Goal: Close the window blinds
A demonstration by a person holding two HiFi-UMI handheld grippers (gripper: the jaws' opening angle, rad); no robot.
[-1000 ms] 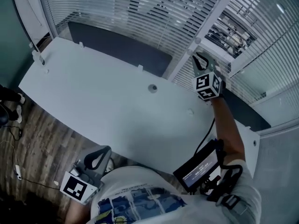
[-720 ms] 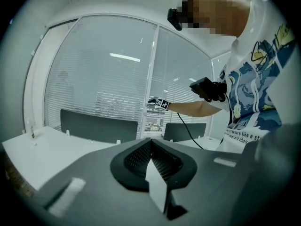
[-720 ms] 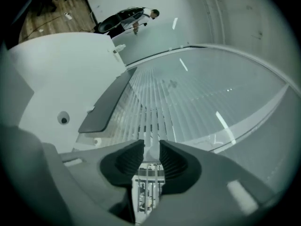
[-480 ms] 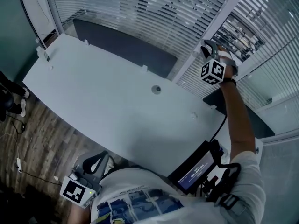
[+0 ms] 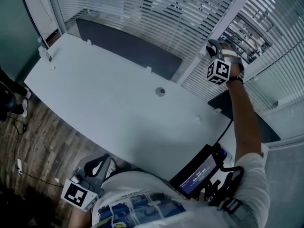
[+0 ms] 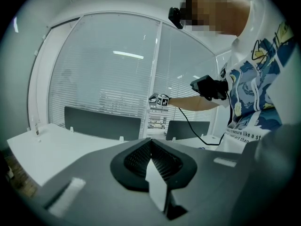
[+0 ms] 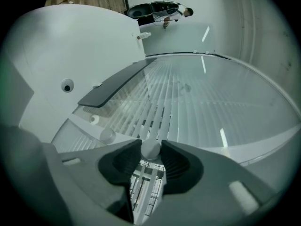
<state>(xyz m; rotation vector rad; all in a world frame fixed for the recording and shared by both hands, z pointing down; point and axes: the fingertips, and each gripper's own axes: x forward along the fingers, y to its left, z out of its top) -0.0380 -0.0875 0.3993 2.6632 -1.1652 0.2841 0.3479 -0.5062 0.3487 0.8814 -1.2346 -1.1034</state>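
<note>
White slatted blinds hang behind glass beyond the desk; another section to the right of the white window post has open slats. My right gripper is raised against that post. In the right gripper view a small round white knob sits between its fingertips, the right gripper stands open, and its jaws have just been opening. My left gripper hangs low by the person's hip, shut and empty, and the left gripper points across the desk toward the window.
A long white desk lies between the person and the window, with a dark partition panel along its far edge. Two more round knobs sit on the frame. A dark device with a screen hangs at the person's waist.
My right gripper has moved up and to the right from above the desk's far edge to the window post, rolling as it went. The left gripper has stayed low.
</note>
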